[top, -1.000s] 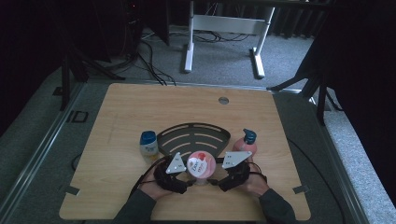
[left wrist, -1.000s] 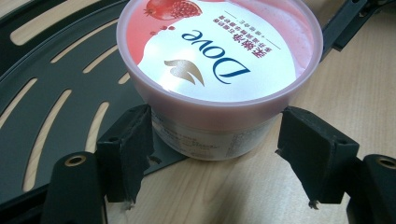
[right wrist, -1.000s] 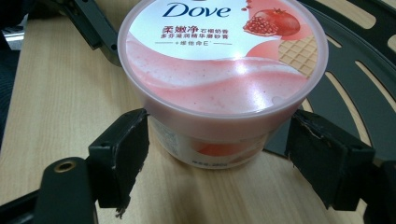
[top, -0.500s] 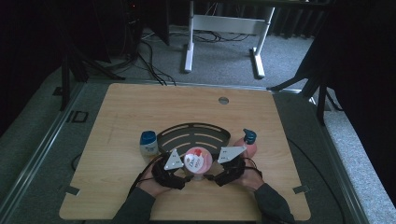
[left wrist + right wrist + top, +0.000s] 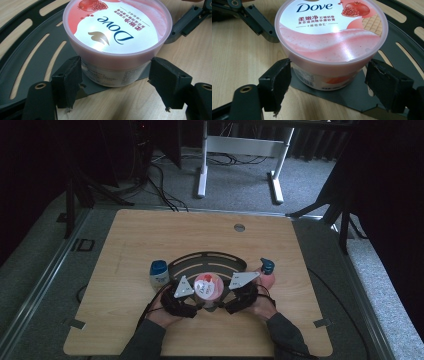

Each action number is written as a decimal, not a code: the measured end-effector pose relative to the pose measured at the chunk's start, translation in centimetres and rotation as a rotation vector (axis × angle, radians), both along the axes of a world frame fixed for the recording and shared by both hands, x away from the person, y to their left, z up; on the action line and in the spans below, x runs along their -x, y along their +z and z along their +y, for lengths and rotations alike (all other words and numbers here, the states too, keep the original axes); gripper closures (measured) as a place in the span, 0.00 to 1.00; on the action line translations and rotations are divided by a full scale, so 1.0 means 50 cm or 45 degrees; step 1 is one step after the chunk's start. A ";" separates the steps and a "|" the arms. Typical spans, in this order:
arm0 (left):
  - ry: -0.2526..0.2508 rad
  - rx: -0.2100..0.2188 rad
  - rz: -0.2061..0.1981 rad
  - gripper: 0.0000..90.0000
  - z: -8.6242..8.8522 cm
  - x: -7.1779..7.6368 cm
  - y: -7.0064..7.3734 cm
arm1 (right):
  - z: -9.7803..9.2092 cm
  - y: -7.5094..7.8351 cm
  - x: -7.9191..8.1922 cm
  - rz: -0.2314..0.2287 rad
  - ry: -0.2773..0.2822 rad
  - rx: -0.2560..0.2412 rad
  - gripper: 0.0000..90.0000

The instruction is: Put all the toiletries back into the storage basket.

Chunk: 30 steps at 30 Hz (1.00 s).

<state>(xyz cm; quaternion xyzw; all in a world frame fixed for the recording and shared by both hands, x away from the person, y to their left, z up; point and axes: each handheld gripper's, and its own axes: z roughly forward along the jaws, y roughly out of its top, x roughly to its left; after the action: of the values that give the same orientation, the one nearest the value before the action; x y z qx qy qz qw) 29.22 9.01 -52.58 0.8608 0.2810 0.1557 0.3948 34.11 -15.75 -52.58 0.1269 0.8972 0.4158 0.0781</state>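
Your Dove tub [image 5: 206, 287] stands upright at the lower centre of the high view, its axis vertical and its pink lid facing up, on the near point of the dark slotted tray [image 5: 207, 261], which lies flat on the wooden table [image 5: 125, 240]. The lid is on, so you cannot tell what is inside. Your left gripper [image 5: 115, 86] has its jaws spread either side of the tub's lower wall, the left pad [image 5: 68, 80] at the tub's side and the right one just clear. Your right gripper [image 5: 328, 86] brackets the tub from the opposite side, jaws likewise parted and not clamped. In the high view, a blue-capped jar [image 5: 159, 272] stands left of the tray, and a small blue bottle [image 5: 267, 266] at the right.
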 end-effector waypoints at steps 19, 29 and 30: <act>0.156 -0.017 -0.032 0.30 -0.003 -0.011 -0.004 | 0.027 -0.006 -0.035 0.021 -0.045 -0.007 0.22; 0.212 -0.047 -0.034 0.35 0.002 -0.005 -0.014 | 0.034 -0.012 -0.043 0.043 -0.056 -0.026 0.28; 0.215 -0.051 -0.042 0.37 0.002 -0.002 -0.014 | 0.032 -0.012 -0.042 0.042 -0.057 -0.026 0.29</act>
<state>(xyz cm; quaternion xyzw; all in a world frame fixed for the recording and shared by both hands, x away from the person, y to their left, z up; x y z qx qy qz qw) 29.34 9.09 -53.30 0.8390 0.3427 0.2083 0.3677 36.22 -14.14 -53.18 0.1546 0.8910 0.4208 0.0714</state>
